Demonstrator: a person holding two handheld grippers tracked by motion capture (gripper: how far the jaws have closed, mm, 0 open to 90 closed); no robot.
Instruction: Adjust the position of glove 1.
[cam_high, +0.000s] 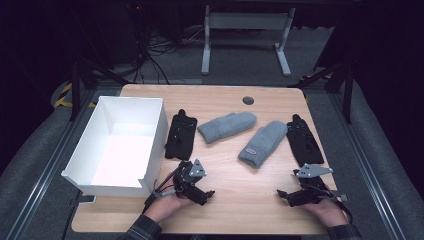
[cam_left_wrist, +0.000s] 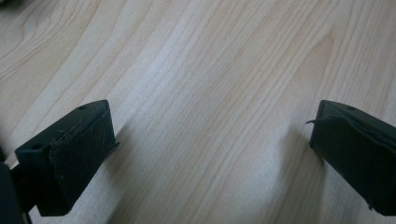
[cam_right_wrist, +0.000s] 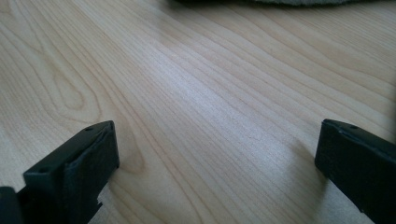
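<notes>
Overhead light on table (cam_high: 235, 210); surroundings dark; white box (cam_high: 107, 176) glares; gripper views soft, shadowed.

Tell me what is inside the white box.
Nothing shows inside the white box: its floor and far walls look bare. The near wall hides a strip of floor just behind it, so that part stays unchecked.

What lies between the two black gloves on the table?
In the high view, two grey mittens lie side by side between the left black glove and the right black glove.
</notes>
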